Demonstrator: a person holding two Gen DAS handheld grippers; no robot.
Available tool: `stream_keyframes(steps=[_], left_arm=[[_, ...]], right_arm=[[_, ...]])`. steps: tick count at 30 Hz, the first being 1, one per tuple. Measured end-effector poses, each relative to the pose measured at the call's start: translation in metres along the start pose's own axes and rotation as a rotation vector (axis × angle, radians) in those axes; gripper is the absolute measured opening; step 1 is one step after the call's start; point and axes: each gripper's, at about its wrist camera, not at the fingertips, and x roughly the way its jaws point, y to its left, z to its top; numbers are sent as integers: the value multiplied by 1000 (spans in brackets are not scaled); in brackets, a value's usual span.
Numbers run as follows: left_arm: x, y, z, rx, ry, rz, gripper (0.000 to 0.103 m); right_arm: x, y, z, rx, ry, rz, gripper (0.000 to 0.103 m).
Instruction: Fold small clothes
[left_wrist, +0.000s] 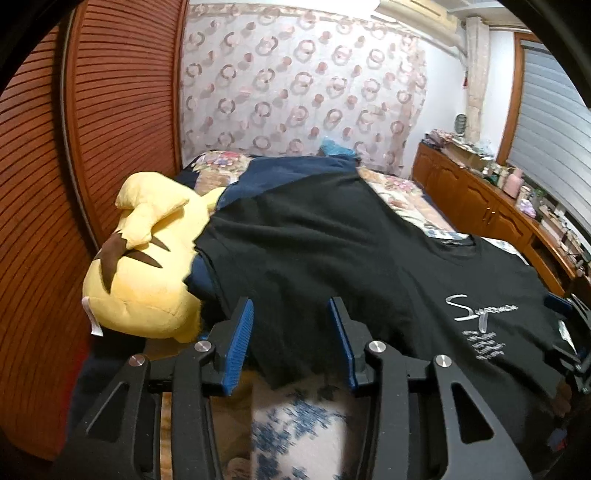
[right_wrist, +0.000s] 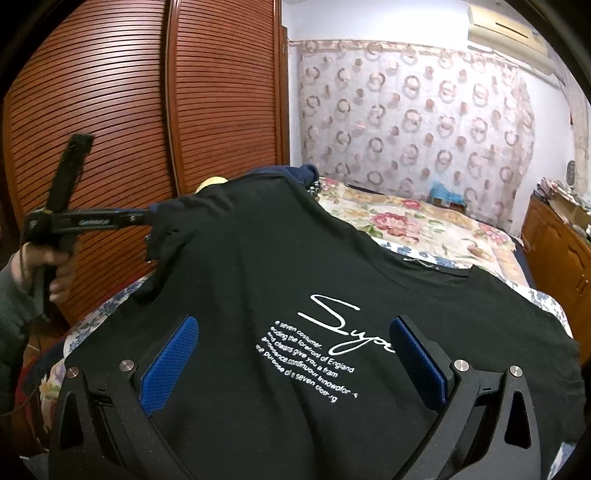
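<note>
Your black cotton T-shirt with white script lettering (right_wrist: 317, 295) lies spread over the flowered bedspread (right_wrist: 417, 221), filling the centre and lower half of the right wrist view, collar toward the upper right, print facing up. In the left wrist view the same shirt runs from centre to right edge, its near hem hanging across the gap between your left gripper (left_wrist: 291, 332) fingers. That gripper's blue pads (left_wrist: 240, 343) stand partly apart, cloth lying between them; contact with either pad is unclear, so no firm grip can be read. From the right wrist view the left gripper sits at middle left, its tip at the shirt's sleeve (right_wrist: 166, 229), your hand (right_wrist: 44, 266) wrapped round its handle; whether it pinches the sleeve there you cannot tell. Your right gripper (right_wrist: 291, 354) shows its blue pads (right_wrist: 170, 365) spread wide at the bottom of the frame, the printed chest of the shirt between them, neither pad visibly pressing. A yellow plush toy with brown stripes (left_wrist: 147, 258) lies at left in the left wrist view, partly under a dark navy garment (left_wrist: 280, 173) that the black shirt overlaps. Slatted brown wardrobe doors (right_wrist: 147, 110) fill the upper left.
</note>
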Motion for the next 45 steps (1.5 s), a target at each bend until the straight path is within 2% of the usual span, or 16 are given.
stream_keyframes(steps=[7,16,19,20,21,22,25,30,36,42,45], left_arm=[[24,20,5,-34,68,31,43],[31,21,-8,-53,114,-11,43],[30,20,-13,-60,107,-43,43],[29,19,-13,-59,103,-46,40],[28,18,-12,-52,98,-51,32],[26,16,-11,-38,94,-55,18],[11,7,-8,4,42,-26,8],[-7,-8,7,38,-15,-26,7],[-8,-21,35,70,-49,-36,7],[-10,-62,59,155,-78,-84,7],[-9,-88,61,205,-63,-116,7]], right_arm=[[2,-3,1,-9,0,12,103],[7,-1,0,13,12,15,103],[10,-3,4,22,15,15,103],[11,-3,5,24,16,16,103],[12,-3,5,26,16,17,103],[11,-3,5,26,16,18,103],[12,-1,5,27,16,18,103],[13,-5,2,49,13,19,103],[8,-17,0,95,5,16,103],[4,-22,-4,132,-7,-10,103],[3,-23,-8,146,-11,-18,103]])
